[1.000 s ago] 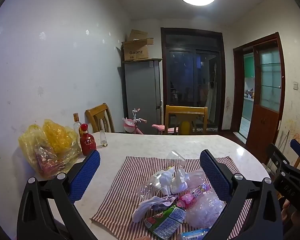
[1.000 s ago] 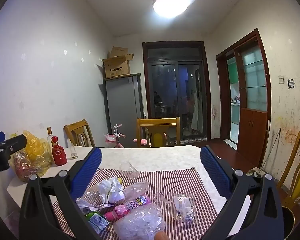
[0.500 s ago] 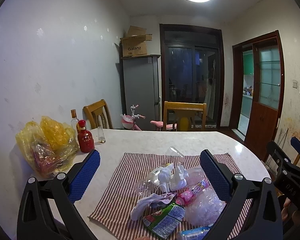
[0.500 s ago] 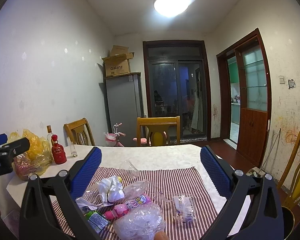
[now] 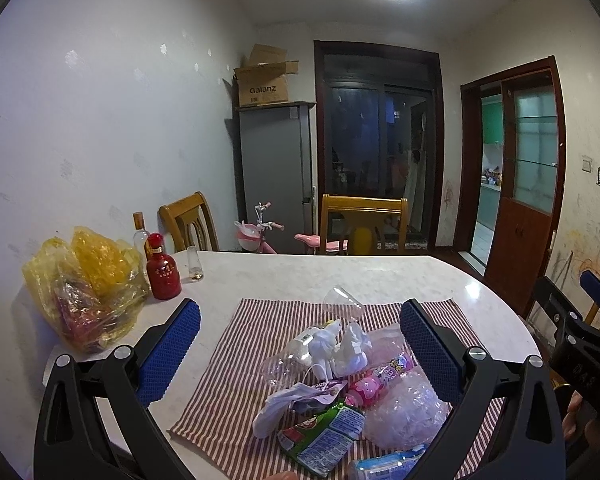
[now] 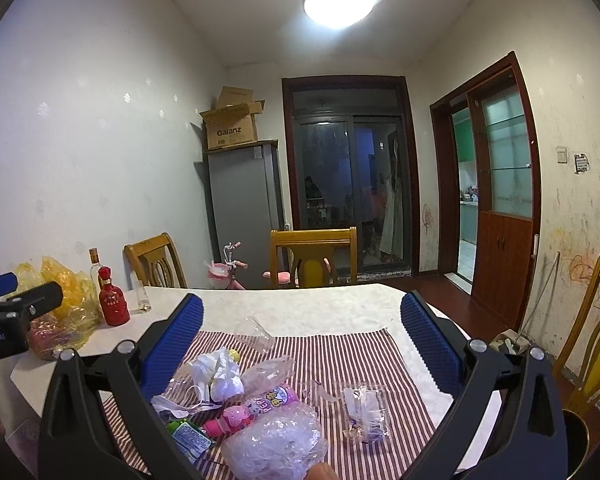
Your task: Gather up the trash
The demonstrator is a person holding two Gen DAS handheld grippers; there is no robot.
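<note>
Trash lies heaped on a striped cloth (image 5: 236,356) spread over the pale surface (image 5: 300,276), and both claws hang above the near edge of that cloth with nothing between their blue pads. The left claw (image 5: 300,336) is spread wide, its jaws framing the pile without touching it. The right claw (image 6: 302,330) is equally wide apart and empty.

On the cloth, a clear plastic cup (image 5: 342,302) lies tipped at the far edge. Nearer the cloth's middle sits a crumpled clear bottle (image 5: 288,358) with a wad of white tissue (image 5: 350,350) against it. A pink toy bottle (image 5: 376,380) lies just in front of the tissue, touching a lump of bubble wrap (image 5: 404,412) on the cloth's near side. A green snack wrapper (image 5: 322,436) and a pale purple packet (image 5: 296,398) rest at the near edge beside the bubble wrap. In the right wrist view, a small clear wrapper (image 6: 366,412) lies apart from the heap, toward the cloth's right side.

Off the cloth to its left, a yellow plastic bag (image 5: 84,284) slumps against the wall, with a red bottle (image 5: 163,270) and a small glass (image 5: 195,264) standing just beside it.
</note>
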